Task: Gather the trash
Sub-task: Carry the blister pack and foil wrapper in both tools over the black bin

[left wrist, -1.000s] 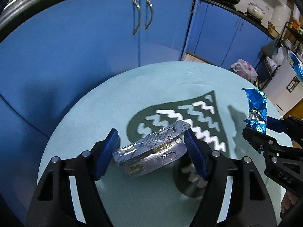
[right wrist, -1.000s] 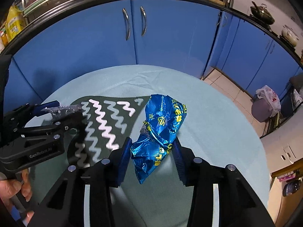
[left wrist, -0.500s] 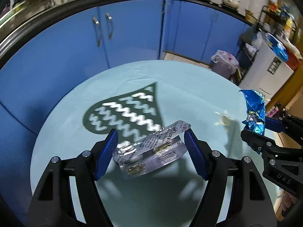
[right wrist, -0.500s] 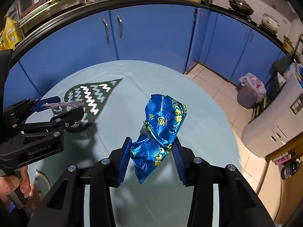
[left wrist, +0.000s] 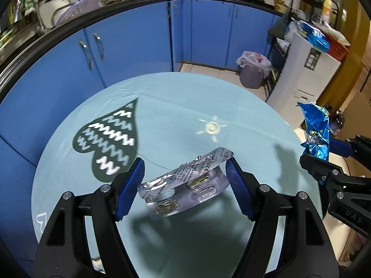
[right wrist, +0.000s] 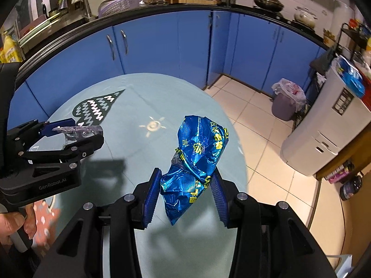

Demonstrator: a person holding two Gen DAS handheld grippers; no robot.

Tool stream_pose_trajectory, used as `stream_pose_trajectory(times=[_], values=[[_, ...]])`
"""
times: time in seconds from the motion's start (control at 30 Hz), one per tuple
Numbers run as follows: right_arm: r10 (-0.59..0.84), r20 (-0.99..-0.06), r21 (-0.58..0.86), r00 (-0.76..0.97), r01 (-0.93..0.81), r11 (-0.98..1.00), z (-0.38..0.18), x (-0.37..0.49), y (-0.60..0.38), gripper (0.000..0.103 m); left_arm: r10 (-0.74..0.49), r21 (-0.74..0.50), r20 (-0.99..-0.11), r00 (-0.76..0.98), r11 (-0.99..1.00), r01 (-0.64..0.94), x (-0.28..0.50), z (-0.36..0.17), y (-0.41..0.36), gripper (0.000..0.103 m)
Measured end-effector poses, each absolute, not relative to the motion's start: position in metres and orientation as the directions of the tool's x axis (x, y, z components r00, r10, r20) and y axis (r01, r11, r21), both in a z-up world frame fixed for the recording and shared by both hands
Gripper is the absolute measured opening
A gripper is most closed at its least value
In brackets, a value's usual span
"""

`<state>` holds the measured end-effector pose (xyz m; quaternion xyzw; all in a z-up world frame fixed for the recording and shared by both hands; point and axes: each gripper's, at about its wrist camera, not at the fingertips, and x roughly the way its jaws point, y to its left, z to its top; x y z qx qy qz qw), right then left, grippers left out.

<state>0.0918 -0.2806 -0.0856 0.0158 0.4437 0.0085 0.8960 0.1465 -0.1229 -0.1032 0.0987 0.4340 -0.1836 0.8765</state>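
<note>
My left gripper (left wrist: 184, 188) is shut on a silver pill blister pack (left wrist: 185, 185) and holds it above the round light-blue table (left wrist: 176, 106). It also shows in the right wrist view (right wrist: 78, 132), at the left. My right gripper (right wrist: 185, 191) is shut on a crumpled blue foil wrapper (right wrist: 197, 159) and holds it above the table's right edge. The wrapper shows at the right of the left wrist view (left wrist: 316, 131). A grey trash bin with a white bag liner (right wrist: 286, 99) stands on the tiled floor by the cabinets, also in the left wrist view (left wrist: 252, 71).
A dark heart-shaped mat with zigzags (left wrist: 109, 139) lies on the table's left side. Blue cabinets (left wrist: 139, 39) run behind the table. A white appliance (right wrist: 324, 125) stands at the right by the bin. Tiled floor (right wrist: 259, 125) lies between table and bin.
Both grippers have swung to the right and lifted, each still holding its piece. The heart mat has slid left in both views and the trash bin has come further into view.
</note>
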Motion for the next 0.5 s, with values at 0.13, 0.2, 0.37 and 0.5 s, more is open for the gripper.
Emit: stream_pose_trajectory(times=[0.13,0.2,0.37,0.5], values=[[0.014,-0.790,0.044,0.613,0.034,0.998,-0.084,0.074,-0.301,0.042,-0.247,0.029,-0.797,0.551,0.896,0.443,0.131,-0.101,-0.146,0.072],[0.006,-0.788,0.047,0.615,0.051,0.998,-0.084,0.065,-0.310,0.042,-0.253,0.036,-0.797,0.549,0.887,0.461,0.124,-0.101,-0.158,0.072],[-0.017,-0.787,0.052,0.617,0.093,0.994,-0.084,0.046,-0.334,0.042,-0.271,0.046,-0.800,0.535,0.862,0.505,0.109,-0.101,-0.187,0.072],[-0.038,-0.786,0.056,0.617,0.132,0.990,-0.086,0.032,-0.355,0.042,-0.287,0.053,-0.801,0.525,0.840,0.539,0.100,-0.100,-0.210,0.072]])
